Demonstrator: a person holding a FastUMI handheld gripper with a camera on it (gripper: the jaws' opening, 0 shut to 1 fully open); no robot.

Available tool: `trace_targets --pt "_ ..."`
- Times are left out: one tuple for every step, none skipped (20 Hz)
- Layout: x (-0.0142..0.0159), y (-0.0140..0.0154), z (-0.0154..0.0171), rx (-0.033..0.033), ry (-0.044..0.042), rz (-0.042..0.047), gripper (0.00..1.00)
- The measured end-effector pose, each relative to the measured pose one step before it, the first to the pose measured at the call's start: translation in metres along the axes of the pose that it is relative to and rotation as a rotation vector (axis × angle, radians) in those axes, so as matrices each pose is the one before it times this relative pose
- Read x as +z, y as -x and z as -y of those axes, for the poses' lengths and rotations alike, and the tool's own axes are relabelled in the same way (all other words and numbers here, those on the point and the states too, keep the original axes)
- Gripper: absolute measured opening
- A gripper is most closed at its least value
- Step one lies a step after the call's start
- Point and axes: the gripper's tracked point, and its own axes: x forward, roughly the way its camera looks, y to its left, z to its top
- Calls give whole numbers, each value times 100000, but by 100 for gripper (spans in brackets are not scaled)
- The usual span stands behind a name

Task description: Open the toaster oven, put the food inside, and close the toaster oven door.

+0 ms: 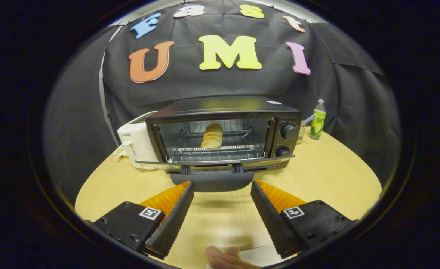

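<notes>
A black toaster oven [227,130] stands on the wooden table [328,175] with its door [212,166] folded down flat toward me. A golden bread roll [212,136] lies on the wire rack inside the oven. The door's dark handle [212,181] juts out just ahead of my fingertips. My gripper [222,186] is open, its two fingers spread apart with nothing between them, pointing at the handle from just in front and slightly below it.
A white appliance [135,144] sits against the oven's left side. A green bottle [318,120] and a small wire holder stand to the oven's right. A person's fingers [225,257] and a white object lie on the table close under the gripper.
</notes>
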Motion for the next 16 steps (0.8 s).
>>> trace_targets --pt "256 -346 19 -35 153 346 100" --pt "253 -413 -106 1142 479 375 100" --pt "837 136 140 -703 84 3031 100" --pt "219 -18 79 -427 973 393 100" --pt "-25 -44 -117 -390 -397 -365 100" --pt "-9 96 -288 905 -1204 -76 100" --pt "-42 10 -137 729 -945 -343 100" --pt "52 157 -108 885 -507 -218 100" --pt "294 101 -320 1748 119 11 100" --pt "492 79 61 -336 562 903 100" --pt "687 174 487 -1624 816 1085 100" --pt "537 274 150 -673 40 837 100" --pt "673 366 -233 554 -343 929 100" --pt "640 407 -417 788 -919 1238 100" --pt "1000 371 -449 1709 -290 1121 100" --pt "1006 392 -380 690 20 627 100"
